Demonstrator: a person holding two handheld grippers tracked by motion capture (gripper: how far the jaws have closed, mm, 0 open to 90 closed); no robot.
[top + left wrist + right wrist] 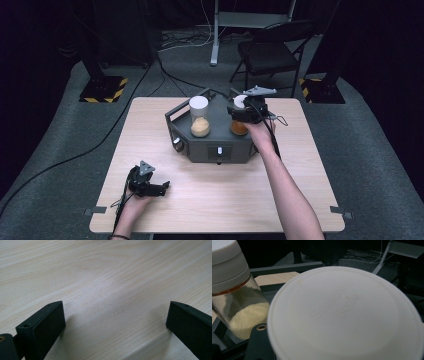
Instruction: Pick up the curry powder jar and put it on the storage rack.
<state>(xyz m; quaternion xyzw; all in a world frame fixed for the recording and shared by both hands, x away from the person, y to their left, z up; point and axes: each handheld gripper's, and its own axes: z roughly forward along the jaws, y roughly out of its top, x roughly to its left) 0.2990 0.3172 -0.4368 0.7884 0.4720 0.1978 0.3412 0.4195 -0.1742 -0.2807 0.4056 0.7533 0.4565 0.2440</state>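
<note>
A dark hexagonal rack (200,146) at the table's far middle holds two clear jars with white lids. The left jar (199,118) (237,302) stands upright with pale yellow grains in its lower part. The right jar (238,128) holds orange powder. My right gripper (243,106) reaches down over it, shut on its white lid (344,315). One black finger (258,343) lies against the lid's left rim. My left gripper (161,188) (115,322) rests on the bare wood near the front left, open, with nothing between its fingers.
The wooden table (215,200) has free room in front of the rack and to both sides. Behind it stand a black folding chair (270,50) and a grey stand post (216,35). Cables run over the floor.
</note>
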